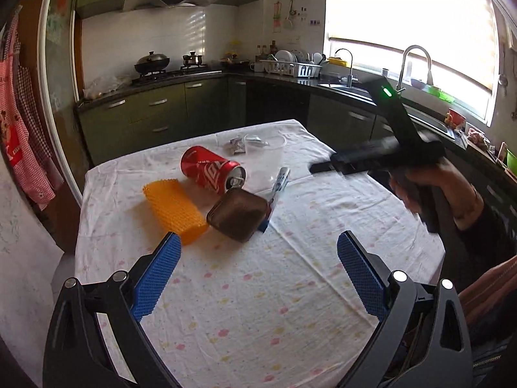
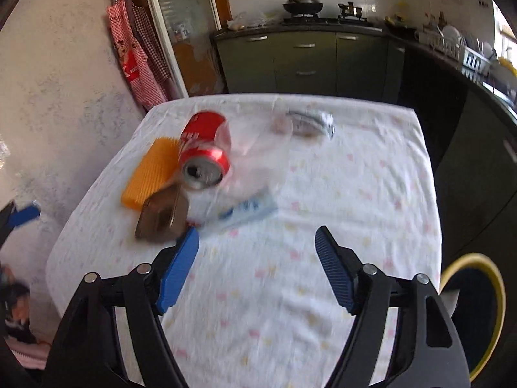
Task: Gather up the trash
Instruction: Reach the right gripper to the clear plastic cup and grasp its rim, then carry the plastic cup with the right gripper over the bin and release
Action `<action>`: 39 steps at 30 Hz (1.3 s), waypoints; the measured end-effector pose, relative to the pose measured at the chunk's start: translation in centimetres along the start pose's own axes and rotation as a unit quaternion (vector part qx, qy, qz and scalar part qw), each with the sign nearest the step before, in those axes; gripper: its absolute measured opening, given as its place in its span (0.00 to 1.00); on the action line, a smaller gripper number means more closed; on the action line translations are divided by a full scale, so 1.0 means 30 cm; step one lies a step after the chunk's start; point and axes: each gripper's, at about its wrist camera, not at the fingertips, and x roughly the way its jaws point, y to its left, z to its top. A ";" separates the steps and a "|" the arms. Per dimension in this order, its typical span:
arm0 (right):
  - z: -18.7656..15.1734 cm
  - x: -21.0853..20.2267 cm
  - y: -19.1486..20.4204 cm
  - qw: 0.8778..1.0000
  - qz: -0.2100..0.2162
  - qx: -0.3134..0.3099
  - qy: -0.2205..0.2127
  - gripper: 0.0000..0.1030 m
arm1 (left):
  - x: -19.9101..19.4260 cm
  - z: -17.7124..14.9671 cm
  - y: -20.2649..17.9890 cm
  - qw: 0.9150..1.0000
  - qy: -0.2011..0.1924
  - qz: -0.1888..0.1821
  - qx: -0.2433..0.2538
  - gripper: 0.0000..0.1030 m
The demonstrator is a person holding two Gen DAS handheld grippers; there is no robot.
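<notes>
Lying: dented red can (image 1: 211, 173) | ridged orange block (image 1: 174, 210) | possibly plastic wrapper (image 1: 278, 183)

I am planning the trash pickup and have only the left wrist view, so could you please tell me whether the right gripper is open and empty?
Observer: Yes. The right gripper is open, and only tablecloth shows between its blue pads.
Operator: Thank you. Is there anywhere nearby to drop the trash?
Observer: Possibly. A dark container with a yellow rim stands on the floor beside the table, at its right edge in the right wrist view. It looks like a bin, though I cannot see what is inside.
</notes>
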 end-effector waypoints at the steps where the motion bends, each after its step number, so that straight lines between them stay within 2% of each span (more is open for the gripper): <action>1: 0.048 0.020 -0.003 1.000 -0.008 0.004 0.000 0.65 | 0.011 -0.004 -0.007 1.000 0.002 -0.002 -0.002 0.93; 5: 0.206 0.095 -0.035 0.999 -0.050 0.011 0.007 0.53 | 0.039 -0.036 0.016 1.000 0.014 -0.016 -0.018 0.93; 9: 0.310 0.216 -0.087 0.996 -0.054 0.037 0.058 0.46 | 0.038 -0.067 0.055 0.999 0.014 -0.012 -0.028 0.93; 13: 0.332 0.313 -0.094 0.992 -0.066 0.033 0.103 0.33 | 0.035 -0.084 0.096 0.999 0.014 -0.013 -0.045 0.93; 15: 0.333 0.347 -0.087 0.990 -0.071 0.025 0.116 0.20 | 0.039 -0.090 0.110 0.998 0.015 -0.013 -0.052 0.93; 17: 0.326 0.357 -0.080 0.990 -0.074 0.022 0.120 0.11 | 0.041 -0.095 0.119 0.998 0.016 -0.014 -0.058 0.93; 19: 0.323 0.348 -0.075 0.991 -0.071 0.022 0.114 0.09 | 0.041 -0.097 0.121 0.998 0.017 -0.014 -0.060 0.93; 26: 0.333 0.150 -0.066 0.997 -0.037 0.030 0.052 0.08 | 0.032 -0.093 0.093 0.998 0.016 -0.016 -0.053 0.93; 31: 0.275 -0.059 -0.114 0.999 -0.019 0.048 0.009 0.08 | 0.030 -0.083 0.040 0.999 0.015 -0.022 -0.036 0.93; 35: 0.152 -0.242 -0.218 0.996 -0.035 0.082 -0.022 0.08 | 0.032 -0.071 -0.017 0.999 0.012 -0.033 -0.017 0.93; 39: 0.000 -0.381 -0.393 0.987 -0.085 0.135 -0.036 0.08 | 0.048 -0.059 -0.074 0.999 0.017 -0.048 -0.002 0.93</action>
